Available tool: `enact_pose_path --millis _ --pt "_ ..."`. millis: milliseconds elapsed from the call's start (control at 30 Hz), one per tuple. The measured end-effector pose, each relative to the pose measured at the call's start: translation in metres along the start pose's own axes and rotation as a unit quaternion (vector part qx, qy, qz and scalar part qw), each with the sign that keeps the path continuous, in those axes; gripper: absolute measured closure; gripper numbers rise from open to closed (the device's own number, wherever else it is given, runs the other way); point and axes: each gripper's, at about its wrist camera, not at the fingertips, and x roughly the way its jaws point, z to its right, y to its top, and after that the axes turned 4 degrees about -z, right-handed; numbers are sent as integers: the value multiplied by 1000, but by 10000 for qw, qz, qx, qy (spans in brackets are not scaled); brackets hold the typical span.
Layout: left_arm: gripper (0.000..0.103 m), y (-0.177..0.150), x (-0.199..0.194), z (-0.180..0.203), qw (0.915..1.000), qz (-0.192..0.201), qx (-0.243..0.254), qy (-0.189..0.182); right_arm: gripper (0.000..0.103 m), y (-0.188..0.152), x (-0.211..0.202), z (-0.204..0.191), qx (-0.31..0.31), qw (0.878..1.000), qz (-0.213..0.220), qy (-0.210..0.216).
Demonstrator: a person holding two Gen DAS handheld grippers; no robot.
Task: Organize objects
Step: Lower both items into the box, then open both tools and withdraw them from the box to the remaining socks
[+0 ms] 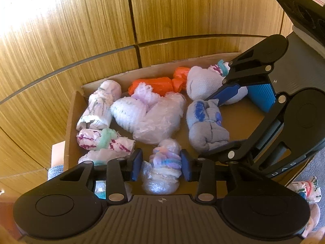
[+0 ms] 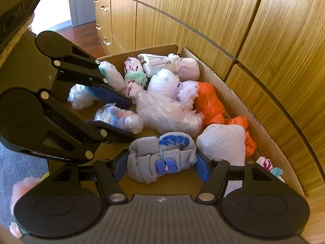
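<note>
Sock bundles heaped in cardboard box beside wood-panelled wall.
Left gripper slightly parted around plastic-wrapped pastel roll, pads just beside it; right gripper half open astride grey-blue sock roll, grip unclear.

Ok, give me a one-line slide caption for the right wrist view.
Right gripper straddles a grey rolled sock in a cardboard box of bundled socks, left gripper alongside.
</note>
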Motion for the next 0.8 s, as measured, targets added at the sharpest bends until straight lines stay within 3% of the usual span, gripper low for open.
enact_pose_path --millis 167,333,800 --pt "49 -1 -2 -3 10000 35 -25 -6 39 0 -6 0 -13 10000 5 -36" --pt "36 1 -9 -7 9999 135 -101 -7 37 0 -17 -3 22 9999 104 -104" --pt "25 -5 -56 0 9990 427 -104 17 33 -3 -66 -24 183 9981 436 -391"
